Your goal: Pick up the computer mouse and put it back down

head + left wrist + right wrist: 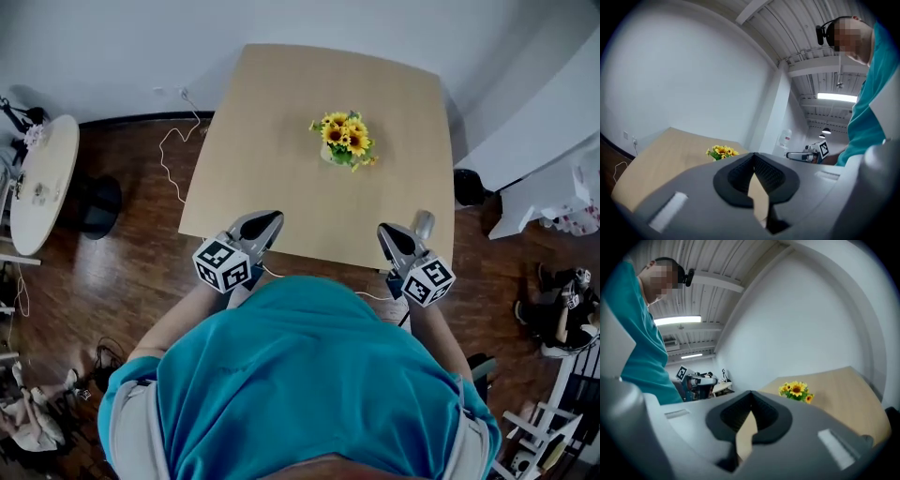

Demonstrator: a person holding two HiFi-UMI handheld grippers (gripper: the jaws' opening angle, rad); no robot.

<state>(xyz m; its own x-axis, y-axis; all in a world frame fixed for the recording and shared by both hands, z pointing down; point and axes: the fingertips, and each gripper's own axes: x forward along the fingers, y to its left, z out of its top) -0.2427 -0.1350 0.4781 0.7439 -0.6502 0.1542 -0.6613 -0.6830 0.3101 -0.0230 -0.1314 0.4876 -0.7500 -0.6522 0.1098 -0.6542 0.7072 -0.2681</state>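
The computer mouse [424, 224] lies lengthwise front-to-back beside the right claw [384, 230].

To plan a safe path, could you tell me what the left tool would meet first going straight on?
Most likely the sunflower bouquet: the left tool points across bare tabletop toward it. In its own view the flowers sit slightly left of its line, so it might pass just beside them.

Sparse studio room, wooden table [281, 141], plank floor [131, 253], strip-lit ceiling [806, 28]
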